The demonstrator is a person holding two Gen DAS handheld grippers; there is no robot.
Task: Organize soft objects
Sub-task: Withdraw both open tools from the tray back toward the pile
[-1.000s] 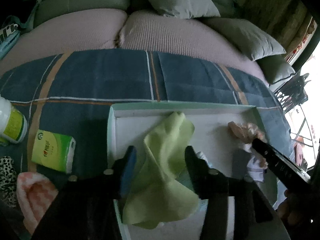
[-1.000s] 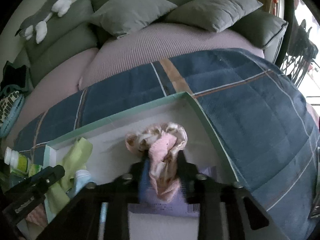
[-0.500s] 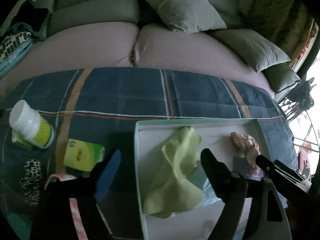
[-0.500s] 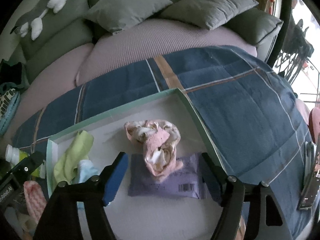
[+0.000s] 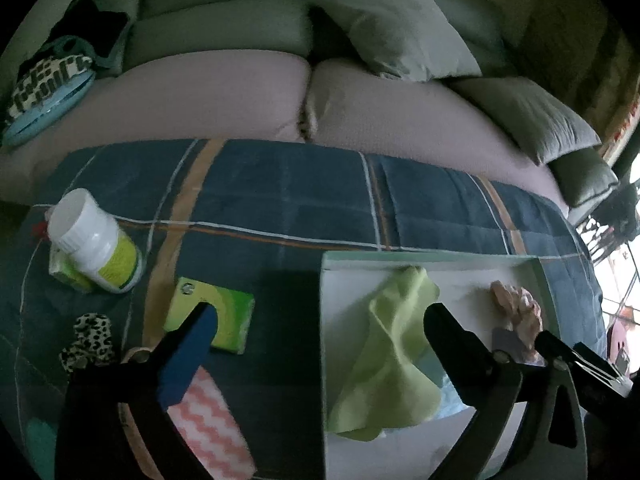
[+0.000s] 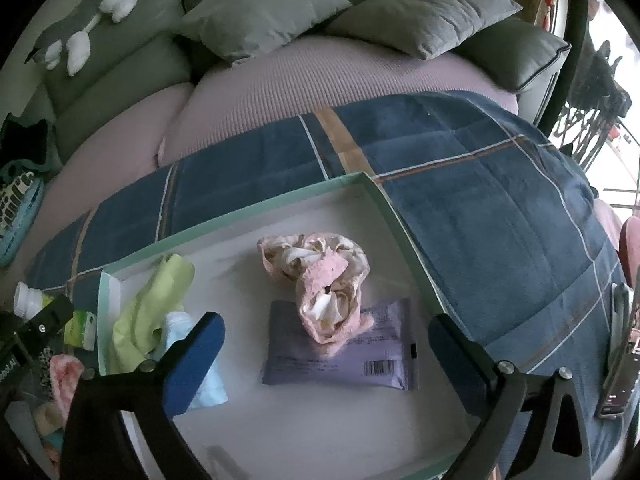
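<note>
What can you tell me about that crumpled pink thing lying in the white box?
The pink cloth is a soft, scrunched bundle, pale pink with cream patches and a knitted or lacy-looking strip. It lies loose inside the white box, toward its right side, its lower end draped over a purple packet. Nothing grips it: the right tongs stand wide above it, opening, pads clear.

Home living room, by the look of it. A grey-green sofa (image 6: 120, 64) is running across the back, its seat cushions (image 5: 208, 96) wearing a pinkish ribbed cover. Loose throw pillows (image 6: 256, 12) are leaning against the backrest. A grey-and-white plush toy (image 6: 84, 12) is lying along the sofa top. A blue plaid quilt (image 6: 480, 208) is lying spread across the seat front. Daylight is coming in at the right edge.
</note>
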